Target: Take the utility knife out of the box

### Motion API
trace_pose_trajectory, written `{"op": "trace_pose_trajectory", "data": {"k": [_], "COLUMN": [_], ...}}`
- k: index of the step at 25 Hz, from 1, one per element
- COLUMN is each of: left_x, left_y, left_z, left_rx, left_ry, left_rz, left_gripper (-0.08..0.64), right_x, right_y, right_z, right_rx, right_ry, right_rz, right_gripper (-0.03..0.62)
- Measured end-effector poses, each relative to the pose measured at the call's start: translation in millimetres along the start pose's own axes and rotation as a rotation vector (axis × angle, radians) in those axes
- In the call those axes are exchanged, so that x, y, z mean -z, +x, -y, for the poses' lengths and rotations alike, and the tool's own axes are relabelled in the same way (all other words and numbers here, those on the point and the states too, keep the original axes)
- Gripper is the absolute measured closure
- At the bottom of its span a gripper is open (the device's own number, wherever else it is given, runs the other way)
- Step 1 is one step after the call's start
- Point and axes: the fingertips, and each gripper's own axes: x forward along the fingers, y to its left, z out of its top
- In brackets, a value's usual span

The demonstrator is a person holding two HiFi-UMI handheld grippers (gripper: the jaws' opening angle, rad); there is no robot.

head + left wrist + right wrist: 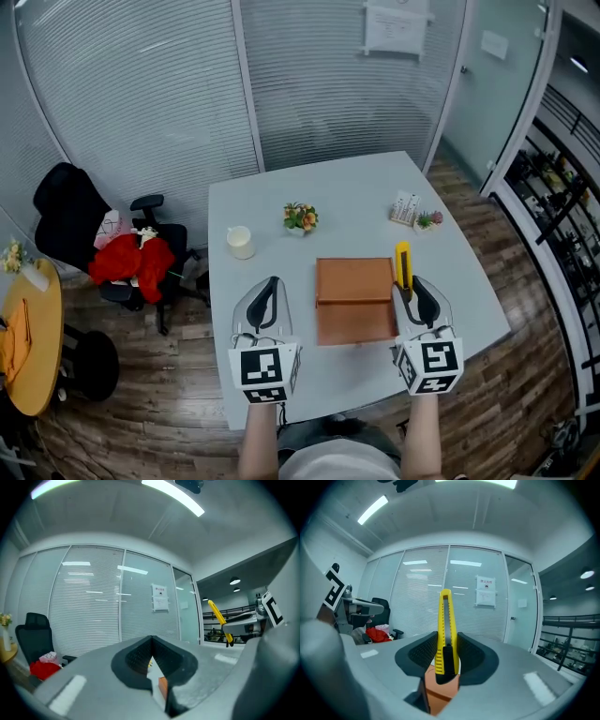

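Note:
The yellow utility knife (403, 265) is up off the table, its black end clamped in my right gripper (413, 287) and its yellow body pointing away from me. In the right gripper view the knife (445, 630) stands upright between the pads, above the brown box (440, 693). The flat brown box (354, 300) lies shut on the grey table (272, 211), between my two grippers. My left gripper (271, 282) hovers left of the box, fingertips together and empty. In the left gripper view the knife (218, 616) shows at the right.
A white cup (241, 242), a small flower arrangement (300, 217), a card holder (405, 208) and a tiny potted plant (427, 221) stand on the table's far half. A black chair holding a red cloth (131, 261) and a round yellow table (28, 347) are at left.

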Motion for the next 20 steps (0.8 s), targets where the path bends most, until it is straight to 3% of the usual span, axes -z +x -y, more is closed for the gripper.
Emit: {"op": "trace_pose_trajectory", "data": {"k": [20], "left_x": [-4.4], "left_y": [-28.3], "left_z": [-4.9], "left_rx": [-0.045], "left_ry": [-0.016], "left_rz": [0.018], "left_gripper": [0.560], "right_x": [-9.4], "right_y": [-19.9], "right_z": [1.7], "right_rx": [0.016], "right_ry": [0.036], "right_rz": [0.046], "right_gripper": [0.433]}}
